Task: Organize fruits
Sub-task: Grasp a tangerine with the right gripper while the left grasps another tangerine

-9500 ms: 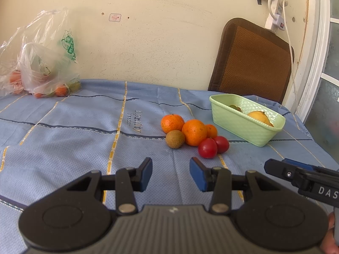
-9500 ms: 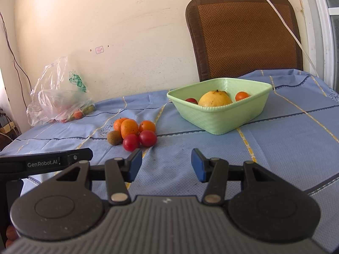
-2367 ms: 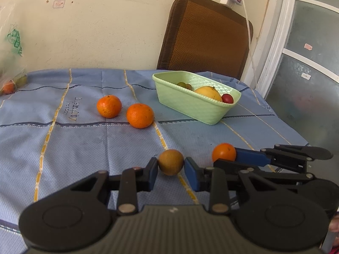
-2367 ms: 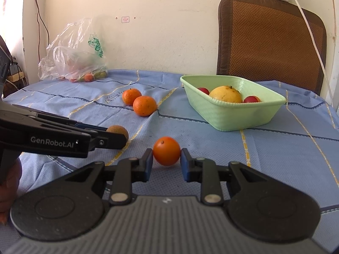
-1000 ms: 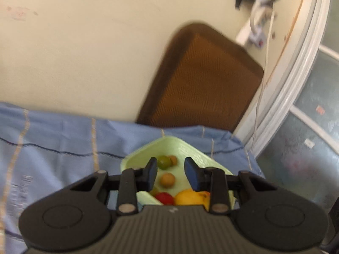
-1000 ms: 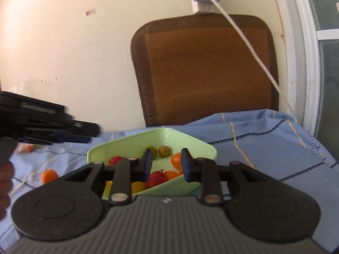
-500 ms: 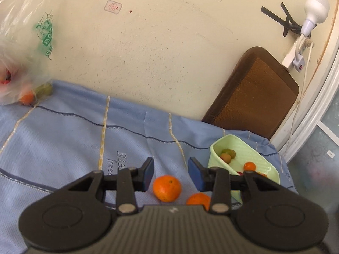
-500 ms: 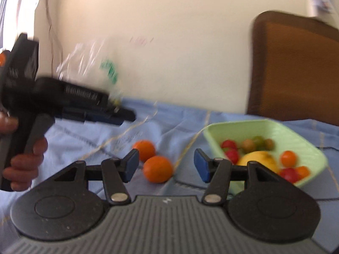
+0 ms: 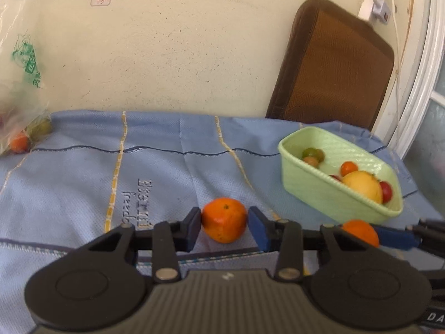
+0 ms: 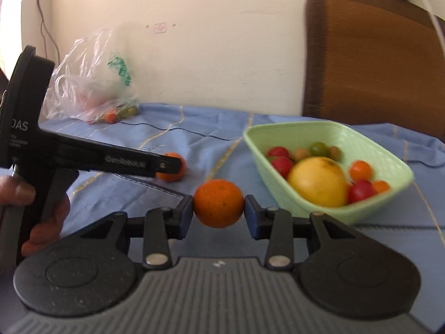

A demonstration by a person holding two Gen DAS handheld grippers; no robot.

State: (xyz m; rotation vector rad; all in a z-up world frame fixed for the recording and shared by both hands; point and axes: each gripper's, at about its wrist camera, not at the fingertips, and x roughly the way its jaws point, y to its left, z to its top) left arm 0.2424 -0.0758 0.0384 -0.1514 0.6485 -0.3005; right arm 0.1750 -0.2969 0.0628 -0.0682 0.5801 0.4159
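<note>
In the left wrist view my left gripper (image 9: pixel 224 226) is shut on an orange (image 9: pixel 224 220) resting on the blue tablecloth (image 9: pixel 155 167). In the right wrist view my right gripper (image 10: pixel 219 213) is shut on a second orange (image 10: pixel 219 203), which also shows in the left wrist view (image 9: pixel 360 232) between the right gripper's blue pads. The light green basket (image 9: pixel 314 186) stands to the right and holds a large yellow fruit (image 10: pixel 318 182), several red tomatoes, small orange fruits and green ones. The left gripper's orange also shows in the right wrist view (image 10: pixel 172 169), partly hidden by the left gripper's finger.
A clear plastic bag (image 10: pixel 91 89) with more fruit lies at the back left against the cream wall. A brown chair back (image 9: pixel 331 66) stands behind the table at the right. A white power cable (image 9: pixel 395 27) hangs by the window frame.
Both grippers have come down to the table and closed, each on one of the two oranges. Half a second ago both were open above them.
</note>
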